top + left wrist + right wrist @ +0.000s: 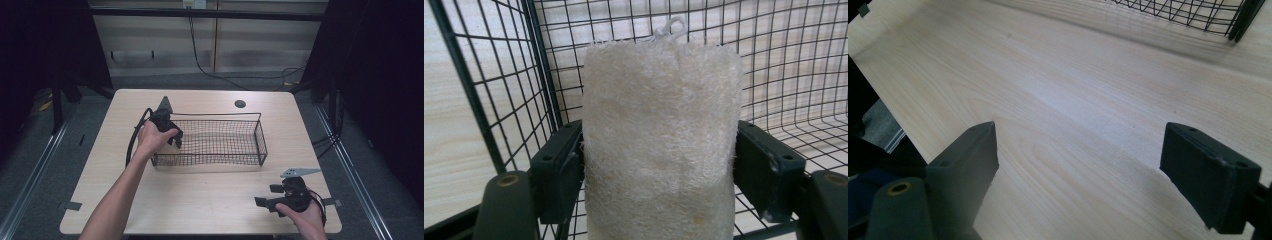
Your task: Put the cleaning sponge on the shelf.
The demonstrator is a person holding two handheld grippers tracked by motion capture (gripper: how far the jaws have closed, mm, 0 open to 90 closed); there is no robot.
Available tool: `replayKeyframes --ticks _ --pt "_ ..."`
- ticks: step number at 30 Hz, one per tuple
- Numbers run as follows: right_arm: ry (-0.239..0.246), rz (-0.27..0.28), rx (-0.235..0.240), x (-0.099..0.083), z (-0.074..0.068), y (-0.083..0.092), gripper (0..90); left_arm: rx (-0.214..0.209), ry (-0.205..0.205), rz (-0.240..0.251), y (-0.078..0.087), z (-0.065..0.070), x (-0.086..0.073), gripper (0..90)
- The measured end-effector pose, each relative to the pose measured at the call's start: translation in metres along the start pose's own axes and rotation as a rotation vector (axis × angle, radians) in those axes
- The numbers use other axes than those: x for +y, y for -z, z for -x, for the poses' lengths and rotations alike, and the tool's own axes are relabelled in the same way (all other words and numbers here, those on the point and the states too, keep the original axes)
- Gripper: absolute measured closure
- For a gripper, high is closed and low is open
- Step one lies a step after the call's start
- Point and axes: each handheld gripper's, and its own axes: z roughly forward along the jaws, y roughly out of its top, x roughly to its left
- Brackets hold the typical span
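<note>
Fibrous loofah, black wire basket

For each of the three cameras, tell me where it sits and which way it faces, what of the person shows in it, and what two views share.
High view: above the person's side, looking forward and down on the table; both forearms, hands, left gripper and right gripper show.
Left gripper view: rides the left gripper, looking into the wire basket; its fingers clamp a loofah sponge.
Right gripper view: rides the right gripper, looking across bare table; its fingers stand open.
Shared: the basket appears in all three views.
</note>
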Motion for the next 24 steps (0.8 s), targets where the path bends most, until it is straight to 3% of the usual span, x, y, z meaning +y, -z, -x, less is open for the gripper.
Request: replayKeyframes --ticks 8,24 --pt "0.002 0.0 0.0 0.0 0.0 0.0 15.2 0.012 0.027 -0.01 -0.009 0.001 0.001 27.5" --pt "0.003 0.0 0.002 0.0 0.0 -0.001 15.2 0.007 0.012 -0.019 -0.016 0.002 0.001 27.2"
